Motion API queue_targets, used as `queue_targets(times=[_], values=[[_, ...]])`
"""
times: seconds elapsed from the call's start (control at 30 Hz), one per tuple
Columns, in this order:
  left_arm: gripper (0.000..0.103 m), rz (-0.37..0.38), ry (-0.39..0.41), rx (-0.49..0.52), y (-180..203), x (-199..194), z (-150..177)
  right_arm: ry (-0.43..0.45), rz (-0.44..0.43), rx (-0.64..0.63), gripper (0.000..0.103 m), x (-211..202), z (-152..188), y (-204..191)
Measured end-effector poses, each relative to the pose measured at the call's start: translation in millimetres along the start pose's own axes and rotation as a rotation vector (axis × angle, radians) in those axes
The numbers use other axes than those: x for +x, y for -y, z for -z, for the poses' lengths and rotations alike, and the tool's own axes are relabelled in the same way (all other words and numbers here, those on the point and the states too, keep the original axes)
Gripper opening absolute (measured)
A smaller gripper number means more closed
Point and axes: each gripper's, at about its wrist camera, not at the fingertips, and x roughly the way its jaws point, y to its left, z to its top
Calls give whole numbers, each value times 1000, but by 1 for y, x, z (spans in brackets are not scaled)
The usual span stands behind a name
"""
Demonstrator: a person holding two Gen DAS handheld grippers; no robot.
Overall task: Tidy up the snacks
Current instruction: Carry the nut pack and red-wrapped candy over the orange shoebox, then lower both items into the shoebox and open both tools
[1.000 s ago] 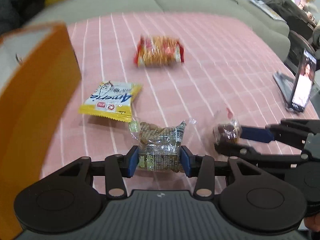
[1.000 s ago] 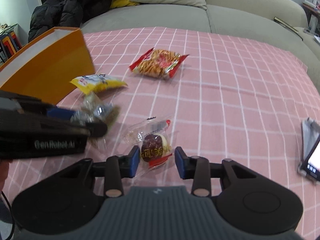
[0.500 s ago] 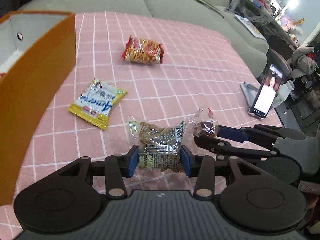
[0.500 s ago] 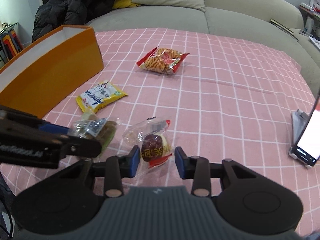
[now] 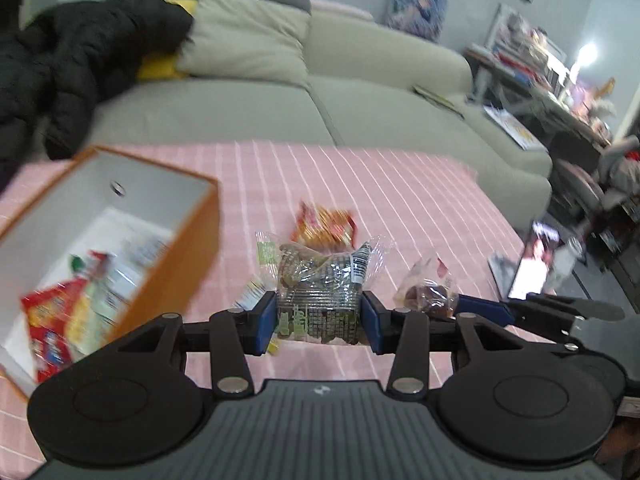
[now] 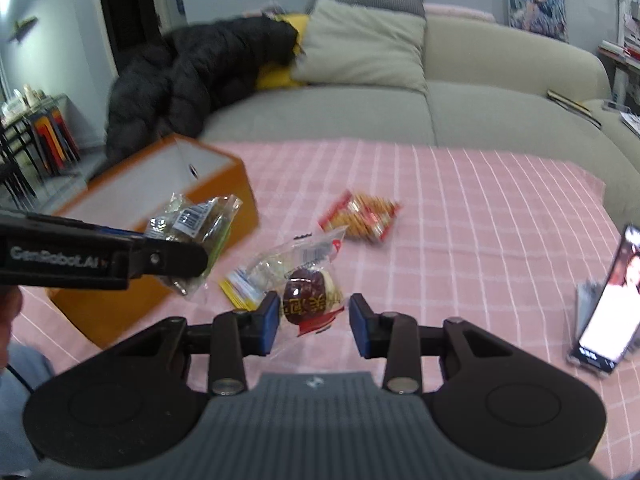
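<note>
Now both tools carry packets toward the orange box [image 5: 176,248]: left tool [image 5: 319,317] grips the clear cracker pack [image 5: 320,280], right tool [image 6: 313,318] holds the wrapped date sweet [image 6: 306,294]; release inside next.

You hold a clear green-printed snack pack [image 5: 320,300] and a red date candy [image 6: 306,300] aloft beside the open orange box [image 5: 192,256].

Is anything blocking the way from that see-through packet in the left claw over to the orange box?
Nothing visible. The left gripper holds the clear crinkly snack packet in the air, right of the open orange cardboard box, with only bare pink checked cloth between them.
</note>
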Motion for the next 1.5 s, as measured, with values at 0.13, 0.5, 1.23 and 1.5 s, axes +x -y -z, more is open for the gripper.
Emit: queue_targets(times=[0.13, 0.5, 1.23, 1.5], values=[[50, -57, 40, -33, -21, -17, -15, 43, -75, -6, 35, 2, -24, -19], [50, -201, -26, -127, -103, -46, -54, 9, -300, -146, 34, 51, -92, -93], [50, -334, -309, -86, -196, 49, -57, -184, -241, -499, 34, 204, -121, -180], [51, -297, -299, -175, -208, 87, -65, -177, -201, -600, 34, 246, -123, -179]])
